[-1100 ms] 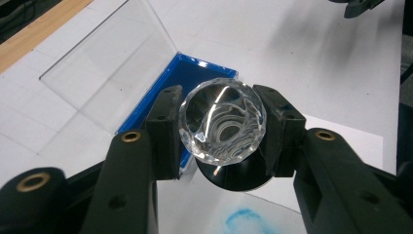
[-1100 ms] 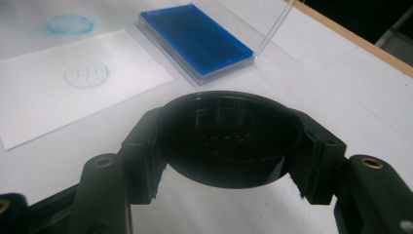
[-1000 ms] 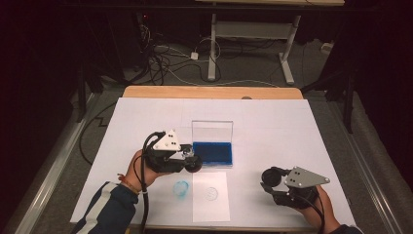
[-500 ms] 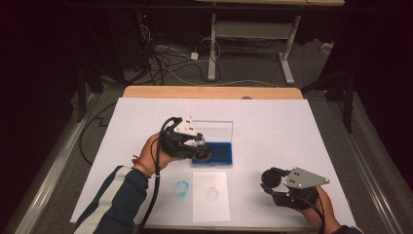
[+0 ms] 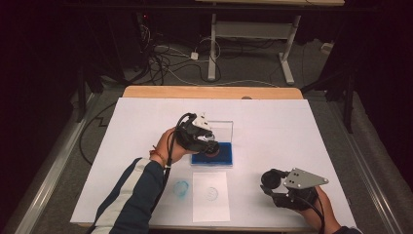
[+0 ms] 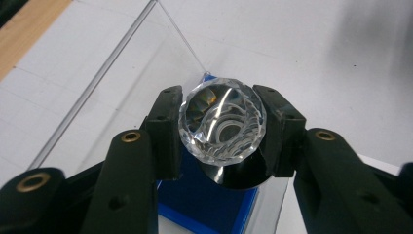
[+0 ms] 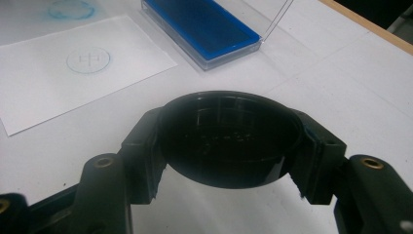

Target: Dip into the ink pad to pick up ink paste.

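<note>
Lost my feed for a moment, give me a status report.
Left gripper shut on the clear-topped stamp, over the blue ink pad. Right gripper shut on the black cap. Nothing in the way.

The clear faceted crystal-topped stamp (image 6: 222, 127) hides its own printing face and part of the blue ink pad in its clear plastic case (image 6: 204, 202). The mark on the white paper card (image 5: 211, 195) is too small to read.

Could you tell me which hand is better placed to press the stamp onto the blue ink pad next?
Left: the left gripper holds the stamp above the ink pad. The right gripper holds a black cap farther away.
</note>
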